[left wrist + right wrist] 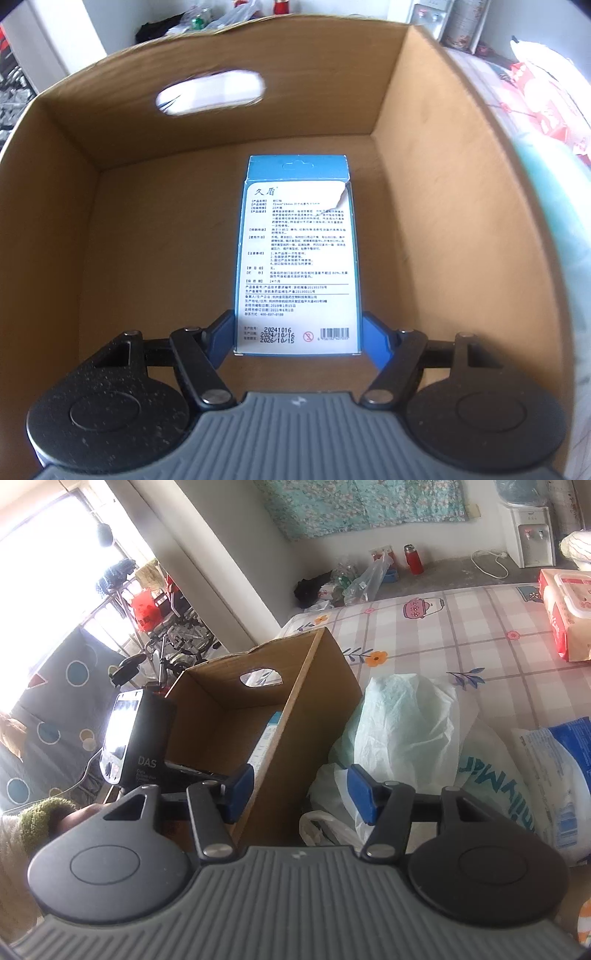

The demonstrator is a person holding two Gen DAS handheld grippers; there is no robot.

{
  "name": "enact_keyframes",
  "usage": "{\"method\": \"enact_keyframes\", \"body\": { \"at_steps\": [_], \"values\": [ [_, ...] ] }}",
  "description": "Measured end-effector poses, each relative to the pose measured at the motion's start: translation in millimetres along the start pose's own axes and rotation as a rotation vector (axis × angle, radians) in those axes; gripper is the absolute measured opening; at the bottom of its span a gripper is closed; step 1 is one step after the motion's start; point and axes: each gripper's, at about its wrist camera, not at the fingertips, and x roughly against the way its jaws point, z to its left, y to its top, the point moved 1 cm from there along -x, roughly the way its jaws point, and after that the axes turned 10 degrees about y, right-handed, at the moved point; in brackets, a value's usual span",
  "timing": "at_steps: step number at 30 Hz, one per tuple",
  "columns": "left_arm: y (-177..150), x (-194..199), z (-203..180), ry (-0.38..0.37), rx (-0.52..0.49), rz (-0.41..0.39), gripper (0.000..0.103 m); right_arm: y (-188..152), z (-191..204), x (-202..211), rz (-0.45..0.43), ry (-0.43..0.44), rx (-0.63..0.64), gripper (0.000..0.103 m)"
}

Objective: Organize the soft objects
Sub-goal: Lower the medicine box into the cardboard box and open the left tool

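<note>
An open brown cardboard carton (pixel 443 229) fills the left wrist view, seen from above. Inside it, my left gripper (pixel 298 326) is shut on the near end of a small blue-and-white box (pixel 297 240) with printed text; both blue pads meet its long sides. The box hangs above the carton floor. In the right wrist view the carton (pixel 317 709) stands on a bed, and a strip of the box (pixel 267 734) shows past its wall. My right gripper (pixel 303 795) is open and holds nothing, above the carton's near wall and crumpled plastic bags (pixel 406 731).
The carton's far wall has a hand hole (pixel 210 92). On the checked bedsheet (pixel 443 627) lie a blue-and-white soft pack (pixel 554 775) and a red-and-white tissue pack (pixel 565 609). A green sleeve (pixel 44 812) shows at the left. A bicycle and clutter stand beyond the bed.
</note>
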Motion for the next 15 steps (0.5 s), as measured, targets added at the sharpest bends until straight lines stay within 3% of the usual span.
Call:
{"method": "enact_keyframes", "body": {
  "at_steps": [4, 8, 12, 15],
  "values": [
    [14, -5, -4, 0.019, -0.008, -0.041, 0.072, -1, -1, 2, 0.005, -0.01, 0.003, 0.057],
    [19, -6, 6, -0.036, 0.052, -0.045, 0.073, -3, -3, 4, 0.007, -0.016, -0.001, 0.058],
    [17, 0, 17, -0.081, 0.121, -0.051, 0.083, -4, -5, 4, 0.01, -0.021, -0.002, 0.06],
    [16, 6, 35, -0.102, 0.189, -0.077, 0.08, -5, -6, 3, 0.01, -0.019, -0.005, 0.06]
  ]
}}
